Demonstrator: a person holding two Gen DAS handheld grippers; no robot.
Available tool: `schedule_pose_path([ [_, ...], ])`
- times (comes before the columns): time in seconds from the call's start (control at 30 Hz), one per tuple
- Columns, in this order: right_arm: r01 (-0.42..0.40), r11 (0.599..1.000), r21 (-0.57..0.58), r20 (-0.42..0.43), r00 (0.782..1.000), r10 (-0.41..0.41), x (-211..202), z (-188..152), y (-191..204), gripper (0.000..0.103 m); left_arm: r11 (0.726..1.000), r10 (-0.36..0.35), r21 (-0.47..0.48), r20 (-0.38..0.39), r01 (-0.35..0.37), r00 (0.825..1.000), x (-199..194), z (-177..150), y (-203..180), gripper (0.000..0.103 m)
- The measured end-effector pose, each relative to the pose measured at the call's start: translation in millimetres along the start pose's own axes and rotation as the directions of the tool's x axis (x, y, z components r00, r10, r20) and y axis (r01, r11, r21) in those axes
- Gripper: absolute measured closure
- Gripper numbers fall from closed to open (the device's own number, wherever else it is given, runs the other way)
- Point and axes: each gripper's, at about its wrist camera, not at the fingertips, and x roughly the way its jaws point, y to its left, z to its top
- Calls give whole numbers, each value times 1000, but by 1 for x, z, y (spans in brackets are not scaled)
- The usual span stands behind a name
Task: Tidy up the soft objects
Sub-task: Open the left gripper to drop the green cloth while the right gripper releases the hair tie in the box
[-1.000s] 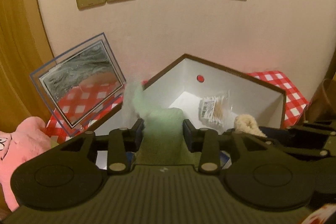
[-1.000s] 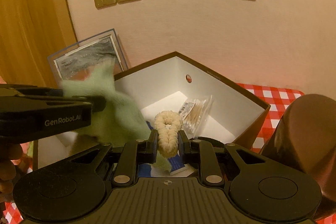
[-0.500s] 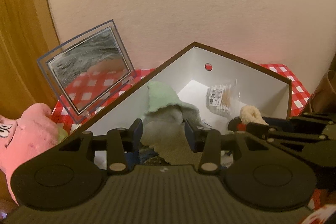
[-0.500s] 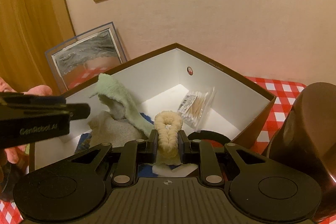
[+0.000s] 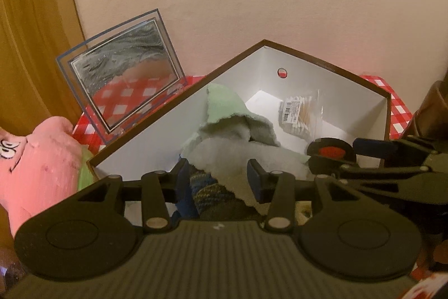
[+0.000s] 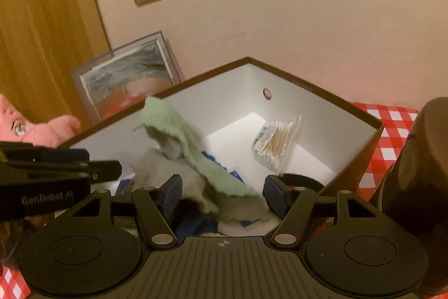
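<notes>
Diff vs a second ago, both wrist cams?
The right gripper let go of the cream looped plush piece; its fingers are opening with nothing gripped. The left gripper released the pale green fleece cloth, now slumped inside the white box. Cotton-swab packet and glass frame unchanged.

A crumpled pale green towel (image 5: pixel 238 114) lies heaped inside the white-walled box (image 5: pixel 330 91), one corner poking up against the left wall

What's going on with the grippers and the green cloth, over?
Right gripper opening, nothing gripped. Left gripper open over the pile. Green cloth lying loose in the white box. Nothing blocking. Over.
</notes>
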Motion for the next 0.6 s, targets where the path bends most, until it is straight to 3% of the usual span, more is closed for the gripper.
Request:
schedule_pose_path([
  [0.6, -31, 999, -28, 16, 999, 32, -26, -1, 5, 38, 1000, 13, -20, 7, -13, 1000, -28, -9, 1, 57],
])
